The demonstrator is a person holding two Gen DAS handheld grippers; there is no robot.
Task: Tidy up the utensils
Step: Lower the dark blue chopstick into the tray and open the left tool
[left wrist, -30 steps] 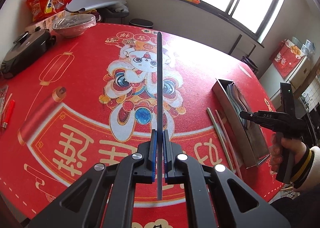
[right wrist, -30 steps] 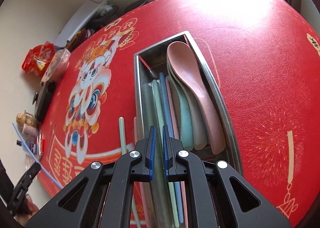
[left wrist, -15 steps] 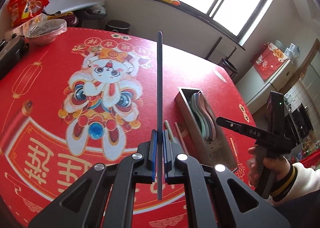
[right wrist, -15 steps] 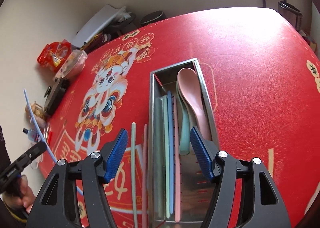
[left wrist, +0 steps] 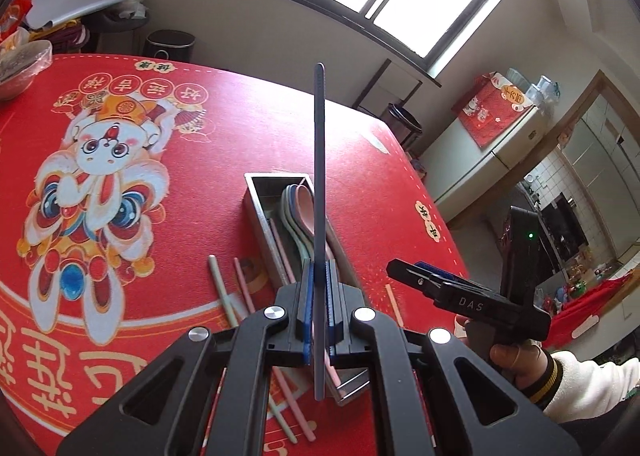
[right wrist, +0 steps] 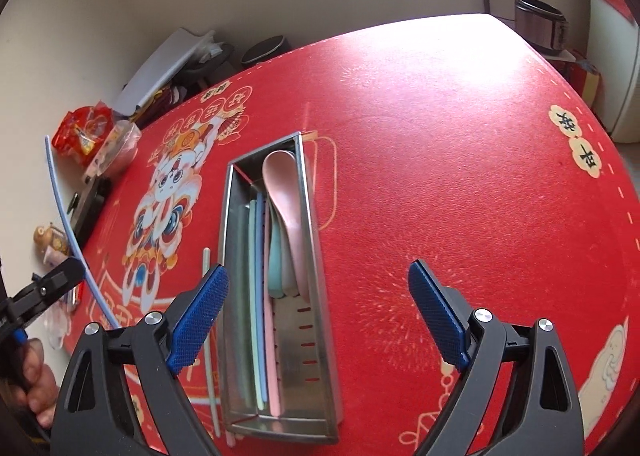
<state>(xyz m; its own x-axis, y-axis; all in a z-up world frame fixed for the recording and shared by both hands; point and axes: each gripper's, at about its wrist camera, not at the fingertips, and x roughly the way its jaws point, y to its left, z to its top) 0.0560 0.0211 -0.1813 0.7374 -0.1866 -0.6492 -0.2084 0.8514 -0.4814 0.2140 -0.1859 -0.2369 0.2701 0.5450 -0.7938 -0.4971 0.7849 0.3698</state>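
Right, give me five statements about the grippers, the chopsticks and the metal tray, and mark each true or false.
1. The left gripper is clamped on a blue chopstick. True.
2. The right gripper holds a pink spoon. False: its jaws are opening with nothing gripped between them; the pink spoon lies in the metal tray.
3. The metal tray holds both spoons and chopsticks. True.
4. Every chopstick is already in the tray. False: a green chopstick and a pink chopstick lie on the red tablecloth beside it.
5. The tray stands upright on end. False: it lies flat.
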